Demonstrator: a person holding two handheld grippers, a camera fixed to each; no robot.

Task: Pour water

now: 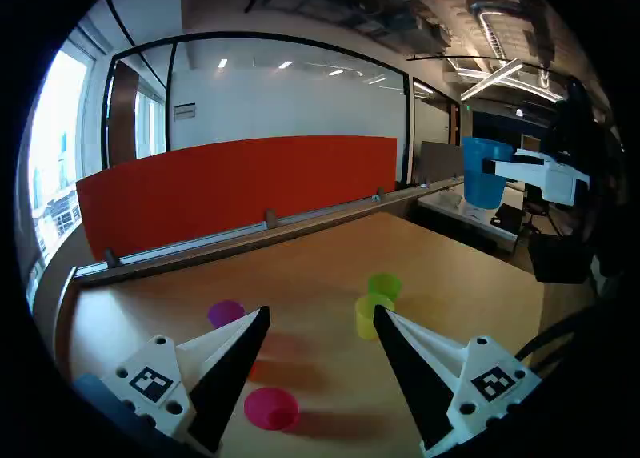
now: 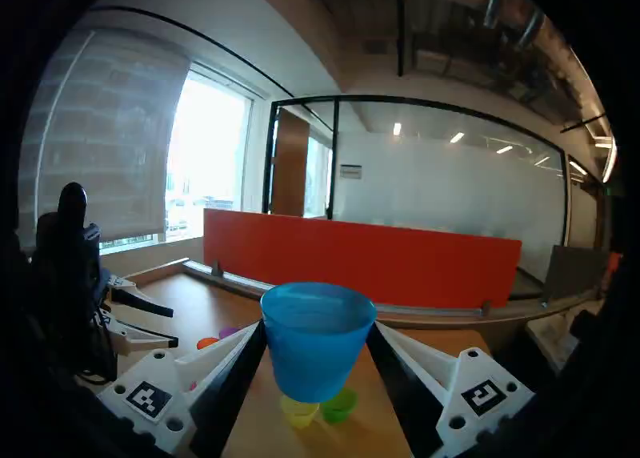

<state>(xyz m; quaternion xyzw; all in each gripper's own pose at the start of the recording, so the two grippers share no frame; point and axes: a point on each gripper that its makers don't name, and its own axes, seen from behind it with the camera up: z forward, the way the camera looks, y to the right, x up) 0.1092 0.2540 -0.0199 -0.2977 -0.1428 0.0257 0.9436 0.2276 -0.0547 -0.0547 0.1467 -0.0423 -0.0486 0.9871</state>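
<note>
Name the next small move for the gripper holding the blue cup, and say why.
Probably lower the right gripper and start tipping the blue cup toward the yellow cup: the blue cup sits upright in its grip, well above it and the green cup.

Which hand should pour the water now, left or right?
Right, most likely. The right gripper grips the blue cup, upright and lifted off the table; the yellow cup and green cup stand lower down ahead of it. The left gripper is open and empty.
</note>
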